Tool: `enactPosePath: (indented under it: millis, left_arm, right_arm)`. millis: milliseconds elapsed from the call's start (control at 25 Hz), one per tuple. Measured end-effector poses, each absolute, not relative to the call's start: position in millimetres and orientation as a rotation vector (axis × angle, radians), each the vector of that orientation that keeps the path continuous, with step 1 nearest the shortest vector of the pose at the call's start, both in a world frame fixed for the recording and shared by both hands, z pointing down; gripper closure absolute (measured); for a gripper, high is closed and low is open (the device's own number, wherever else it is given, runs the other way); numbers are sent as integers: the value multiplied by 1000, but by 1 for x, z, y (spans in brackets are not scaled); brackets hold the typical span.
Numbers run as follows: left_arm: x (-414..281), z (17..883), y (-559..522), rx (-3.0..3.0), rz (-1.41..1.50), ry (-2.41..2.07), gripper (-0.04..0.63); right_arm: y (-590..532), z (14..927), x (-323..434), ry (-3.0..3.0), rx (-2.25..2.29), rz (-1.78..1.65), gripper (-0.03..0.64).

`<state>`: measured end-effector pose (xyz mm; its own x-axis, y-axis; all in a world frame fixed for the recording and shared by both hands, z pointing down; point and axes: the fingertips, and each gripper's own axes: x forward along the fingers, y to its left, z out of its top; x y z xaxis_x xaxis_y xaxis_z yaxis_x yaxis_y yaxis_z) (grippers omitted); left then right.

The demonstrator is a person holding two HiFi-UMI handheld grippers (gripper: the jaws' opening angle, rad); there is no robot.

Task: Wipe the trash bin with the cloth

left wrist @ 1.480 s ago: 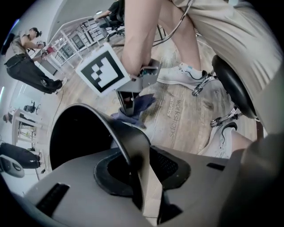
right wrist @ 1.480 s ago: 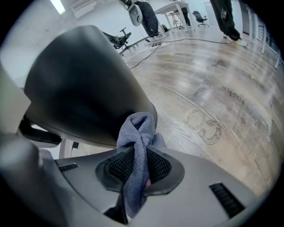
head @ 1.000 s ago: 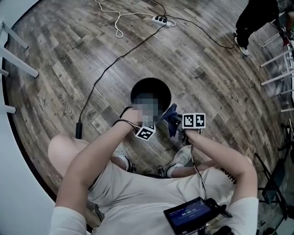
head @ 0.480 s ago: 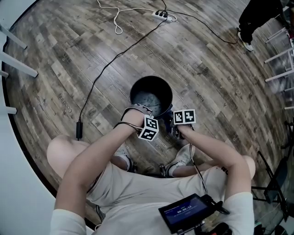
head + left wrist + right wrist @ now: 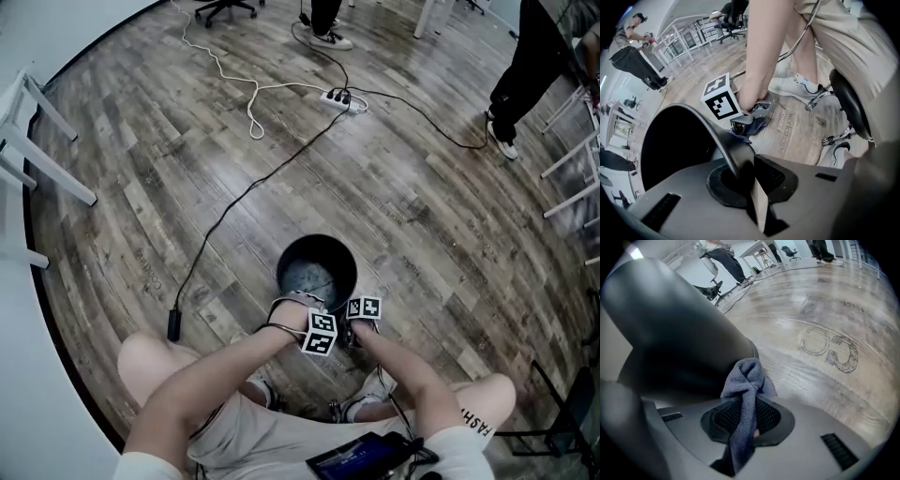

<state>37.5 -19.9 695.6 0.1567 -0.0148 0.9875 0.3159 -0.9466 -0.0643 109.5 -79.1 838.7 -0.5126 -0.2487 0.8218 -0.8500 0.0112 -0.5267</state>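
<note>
A black round trash bin [image 5: 317, 272] stands on the wood floor in front of my feet. My left gripper [image 5: 302, 302] points straight down over its near rim. In the left gripper view that rim [image 5: 723, 146] runs between the jaws of the left gripper [image 5: 746, 180], which have just been closing and now pinch it. My right gripper [image 5: 352, 323] is low at the bin's near right side, shut on a blue-grey cloth [image 5: 746, 380]. The bunched cloth lies against the bin's dark outer wall [image 5: 679, 343]. The left gripper view also shows the right gripper [image 5: 751, 118] with the cloth [image 5: 753, 129] beside the bin.
A black cable [image 5: 234, 202] crosses the floor to a power strip [image 5: 342, 97] with a white cord. White furniture legs [image 5: 37, 141] stand at the left. Other people's legs [image 5: 525, 56] are at the back. My shoes [image 5: 377, 384] and a stool's base [image 5: 843, 103] are close behind the bin.
My right gripper has sunk with the cloth from beside the rim down along the bin's outer wall. My left gripper has shifted slightly on the near rim. The head view has tilted farther up the floor.
</note>
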Motion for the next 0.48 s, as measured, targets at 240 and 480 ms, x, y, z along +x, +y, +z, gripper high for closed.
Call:
enactPosePath:
  millis: [240,480]
  left_arm:
    - [31,697,-30,-2141,-1838,-251,541]
    - [10,696,-19,-2006,-1863,-389,465]
  right_arm:
    - [-92,836,110,-1810,1122,1490,555]
    - [-77,782,112,-1820,1050,1393,554]
